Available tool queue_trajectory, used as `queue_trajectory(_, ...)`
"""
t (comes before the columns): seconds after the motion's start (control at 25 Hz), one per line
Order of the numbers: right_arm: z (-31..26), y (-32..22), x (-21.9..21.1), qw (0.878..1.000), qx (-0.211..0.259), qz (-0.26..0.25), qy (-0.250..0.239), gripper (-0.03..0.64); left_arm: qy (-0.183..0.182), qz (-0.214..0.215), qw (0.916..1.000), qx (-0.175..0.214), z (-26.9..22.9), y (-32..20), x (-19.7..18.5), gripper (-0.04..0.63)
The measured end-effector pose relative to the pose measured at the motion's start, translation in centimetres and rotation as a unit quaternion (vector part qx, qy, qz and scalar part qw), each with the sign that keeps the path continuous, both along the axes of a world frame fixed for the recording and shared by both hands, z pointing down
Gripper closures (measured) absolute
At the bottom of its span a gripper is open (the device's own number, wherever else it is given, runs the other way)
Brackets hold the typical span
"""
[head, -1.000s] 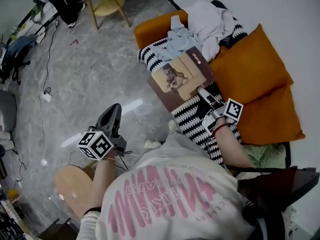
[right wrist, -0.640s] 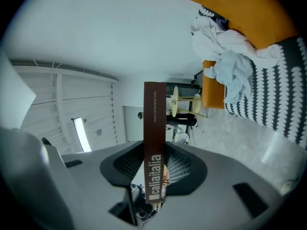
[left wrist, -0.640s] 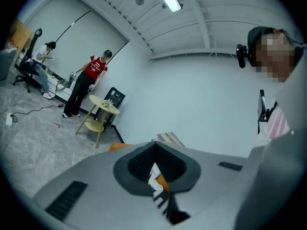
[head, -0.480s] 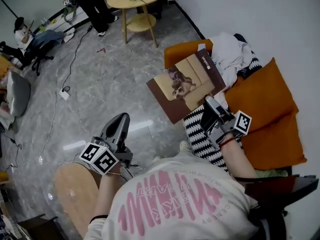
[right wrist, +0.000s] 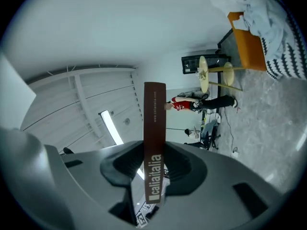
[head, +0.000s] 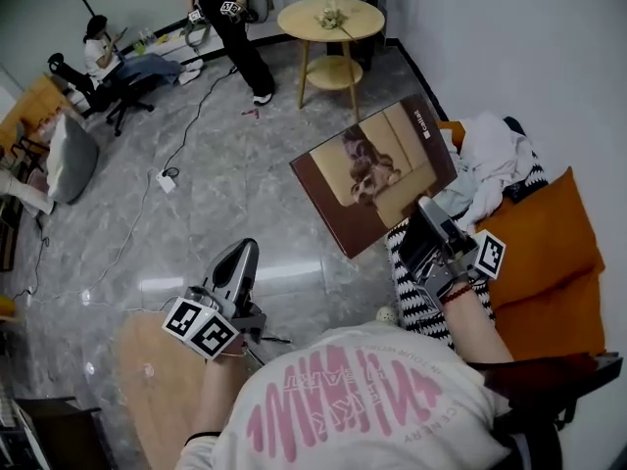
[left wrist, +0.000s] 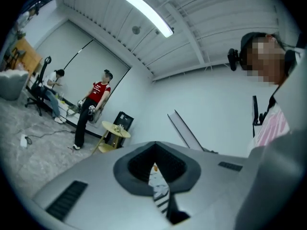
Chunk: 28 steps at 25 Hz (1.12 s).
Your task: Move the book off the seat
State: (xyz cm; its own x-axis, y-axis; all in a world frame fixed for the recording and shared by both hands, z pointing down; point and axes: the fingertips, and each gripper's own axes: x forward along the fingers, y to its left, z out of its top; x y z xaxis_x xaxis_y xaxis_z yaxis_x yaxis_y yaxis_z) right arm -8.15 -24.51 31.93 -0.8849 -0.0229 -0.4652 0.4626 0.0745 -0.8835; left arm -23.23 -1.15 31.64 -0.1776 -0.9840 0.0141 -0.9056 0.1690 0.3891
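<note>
A large brown book (head: 377, 174) with a photo on its cover hangs tilted in the air, above the floor and left of the sofa seat. My right gripper (head: 428, 228) is shut on its lower right corner. In the right gripper view the brown spine (right wrist: 154, 128) stands upright between the jaws of that gripper (right wrist: 154, 163). My left gripper (head: 239, 255) hovers over the grey floor at the lower left, shut, with nothing in it. In the left gripper view this gripper (left wrist: 154, 159) has its jaws together, with a sliver of striped cloth showing behind them.
The orange sofa (head: 549, 248) carries a black-and-white striped blanket (head: 416, 306) and a heap of clothes (head: 490, 160). A round yellow side table (head: 331, 20) stands beyond the book. A standing person (head: 230, 18) and a seated person (head: 98, 42) are far off. A wooden round top (head: 147, 380) is below my left gripper.
The right gripper has lifted the book up off the striped seat and out over the floor. The left gripper has risen a little too, still shut and with nothing in it.
</note>
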Motion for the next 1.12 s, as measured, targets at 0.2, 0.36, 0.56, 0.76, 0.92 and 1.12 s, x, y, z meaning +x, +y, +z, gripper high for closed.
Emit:
queue_trajectory(0.2,-0.8,2.3,-3.4,1.000,0.000,-0.024,-0.006,0.472,-0.024,0.000,0.9997,-0.001,-1.2,2.6,-1.7,0.588)
queue_trajectory(0.36,-1.0,3.1,-4.5,0.999,0.003,-0.046,-0.010,0.472,-0.008,-0.013,0.9989,0.044,-2.5,4.0,-1.9,0.588)
queue_trajectory(0.56,-2.1,4.7,-6.9,0.997,0.004,-0.081,-0.020,0.472,-0.016,-0.061,0.9964,0.055,-3.7,7.1,-3.4,0.588)
queue_trajectory(0.76,-3.0,8.0,-11.5,0.990,0.004,-0.135,-0.033,0.472,-0.028,-0.123,0.9906,0.051,-4.4,11.7,-5.6,0.588)
queue_trajectory(0.92,-2.8,9.9,-13.9,0.982,-0.006,-0.183,-0.035,0.472,-0.023,-0.165,0.9851,0.044,-4.4,13.5,-5.7,0.588)
queue_trajectory(1.12,-3.4,15.1,-19.7,0.965,-0.008,-0.259,-0.028,0.472,-0.023,-0.225,0.9727,0.050,-5.4,18.4,-7.3,0.588)
